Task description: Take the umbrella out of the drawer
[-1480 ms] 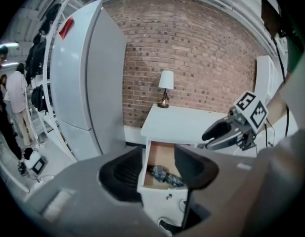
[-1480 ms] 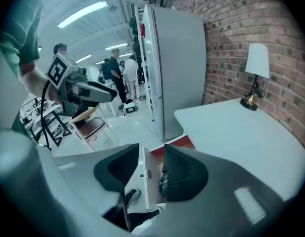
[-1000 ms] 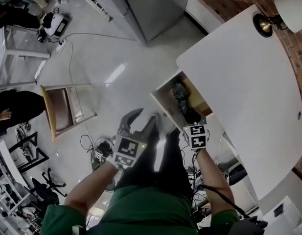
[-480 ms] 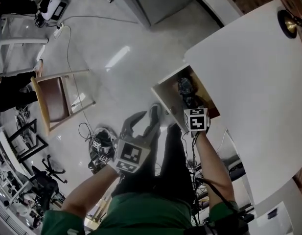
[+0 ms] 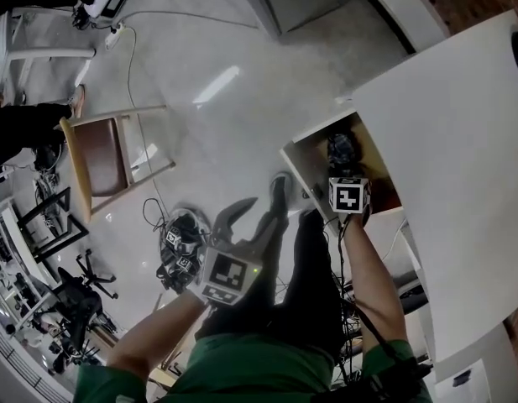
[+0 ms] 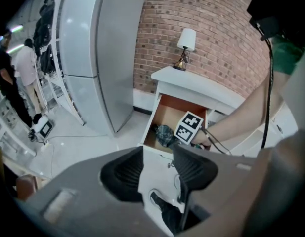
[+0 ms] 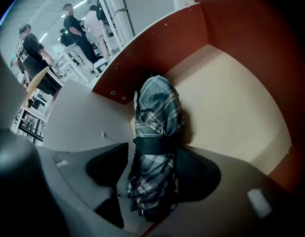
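A pale, glossy floor [image 5: 242, 116] and a brick wall [image 6: 216, 28] frame a white table [image 5: 460, 133] whose drawer [image 5: 302, 168] stands pulled out. The umbrella [image 7: 157, 107] lies inside on the bare bottom, close to the drawer's front corner. It is folded short, with its plaid cloth bunched under a black strap [image 7: 153, 146].

The right gripper [image 7: 152, 177] points steeply down into the drawer. Its jaws have just been opening and stand wide on either side of the umbrella's near end. They do not clamp it yet, though one pad looks very close to the cloth. The left gripper [image 6: 157, 169] hangs over the floor in front of the drawer with its jaws apart and nothing between them (they have just been closing a little).

The umbrella should be light. It is probably stiff along its hidden shaft but soft and rather slick outside, so the folds will give before the pads bite. The best hold looks to be at the strap or just beside it, where the cloth is bound tight. A grip on the loose frills at the end could let the cloth slide free. A straight lift would clear the drawer's front wall.
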`<action>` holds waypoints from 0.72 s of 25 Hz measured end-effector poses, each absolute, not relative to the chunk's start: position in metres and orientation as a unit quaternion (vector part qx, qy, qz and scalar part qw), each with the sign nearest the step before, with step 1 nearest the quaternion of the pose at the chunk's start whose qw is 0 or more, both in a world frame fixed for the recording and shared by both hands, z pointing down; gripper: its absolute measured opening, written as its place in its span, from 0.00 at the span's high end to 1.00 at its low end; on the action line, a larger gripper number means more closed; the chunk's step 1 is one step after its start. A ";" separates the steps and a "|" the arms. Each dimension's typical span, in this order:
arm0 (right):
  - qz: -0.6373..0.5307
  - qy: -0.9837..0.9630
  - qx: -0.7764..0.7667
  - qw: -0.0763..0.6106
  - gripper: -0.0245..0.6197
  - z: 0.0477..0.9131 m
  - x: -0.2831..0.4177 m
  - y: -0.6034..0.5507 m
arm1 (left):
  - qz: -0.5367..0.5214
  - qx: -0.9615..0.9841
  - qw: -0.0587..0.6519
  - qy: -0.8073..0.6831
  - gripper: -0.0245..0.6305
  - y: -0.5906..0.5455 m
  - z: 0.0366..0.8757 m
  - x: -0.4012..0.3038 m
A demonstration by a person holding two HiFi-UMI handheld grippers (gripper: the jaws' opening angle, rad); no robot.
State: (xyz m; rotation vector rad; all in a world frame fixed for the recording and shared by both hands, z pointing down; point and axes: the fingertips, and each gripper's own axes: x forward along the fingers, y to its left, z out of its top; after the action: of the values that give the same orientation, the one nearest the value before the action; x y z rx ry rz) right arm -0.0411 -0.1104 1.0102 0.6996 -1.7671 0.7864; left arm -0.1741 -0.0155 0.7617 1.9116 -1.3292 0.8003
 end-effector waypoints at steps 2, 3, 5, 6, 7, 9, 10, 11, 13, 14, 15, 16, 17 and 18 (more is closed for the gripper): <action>0.326 -0.726 0.293 0.530 0.52 1.016 -0.042 -0.109 | 0.308 0.728 0.336 -0.513 0.68 -0.011 0.763 -0.180; 0.324 -0.721 0.294 0.537 0.52 1.018 -0.041 -0.109 | 0.308 0.726 0.336 -0.515 0.68 -0.009 0.763 -0.183; 0.323 -0.716 0.293 0.545 0.53 1.021 -0.040 -0.109 | 0.306 0.726 0.335 -0.517 0.68 -0.008 0.761 -0.184; 0.326 -0.716 0.291 0.544 0.53 1.022 -0.040 -0.109 | 0.305 0.726 0.333 -0.518 0.69 -0.008 0.760 -0.185; 0.332 -0.716 0.288 0.542 0.56 1.023 -0.040 -0.108 | 0.305 0.727 0.332 -0.518 0.69 -0.009 0.759 -0.185; 0.343 -0.717 0.281 0.538 0.59 1.023 -0.040 -0.108 | 0.303 0.727 0.332 -0.519 0.69 -0.009 0.757 -0.185; 0.345 -0.718 0.277 0.537 0.60 1.022 -0.041 -0.107 | 0.303 0.727 0.332 -0.519 0.70 -0.008 0.757 -0.185; 0.346 -0.719 0.273 0.538 0.62 1.020 -0.041 -0.107 | 0.302 0.727 0.332 -0.519 0.70 -0.008 0.756 -0.185; 0.342 -0.720 0.264 0.543 0.64 1.017 -0.040 -0.104 | 0.301 0.728 0.332 -0.518 0.71 -0.007 0.755 -0.184; 0.337 -0.721 0.260 0.547 0.65 1.017 -0.039 -0.103 | 0.301 0.729 0.331 -0.518 0.71 -0.006 0.755 -0.182; 0.330 -0.722 0.257 0.552 0.65 1.016 -0.038 -0.101 | 0.301 0.730 0.330 -0.517 0.71 -0.006 0.754 -0.180; 0.326 -0.723 0.255 0.554 0.65 1.013 -0.037 -0.099 | 0.301 0.731 0.329 -0.517 0.72 -0.006 0.753 -0.178; 0.324 -0.724 0.254 0.554 0.65 1.009 -0.036 -0.097 | 0.300 0.732 0.328 -0.517 0.72 -0.006 0.752 -0.176; 0.325 -0.726 0.254 0.550 0.66 1.005 -0.035 -0.095 | 0.298 0.733 0.327 -0.516 0.72 -0.008 0.749 -0.173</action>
State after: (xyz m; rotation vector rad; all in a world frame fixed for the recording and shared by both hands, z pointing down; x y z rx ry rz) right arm -0.0354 -0.0950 1.0048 0.6021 -1.7169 0.7700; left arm -0.1734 -0.0075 0.7494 1.9201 -1.3524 0.7809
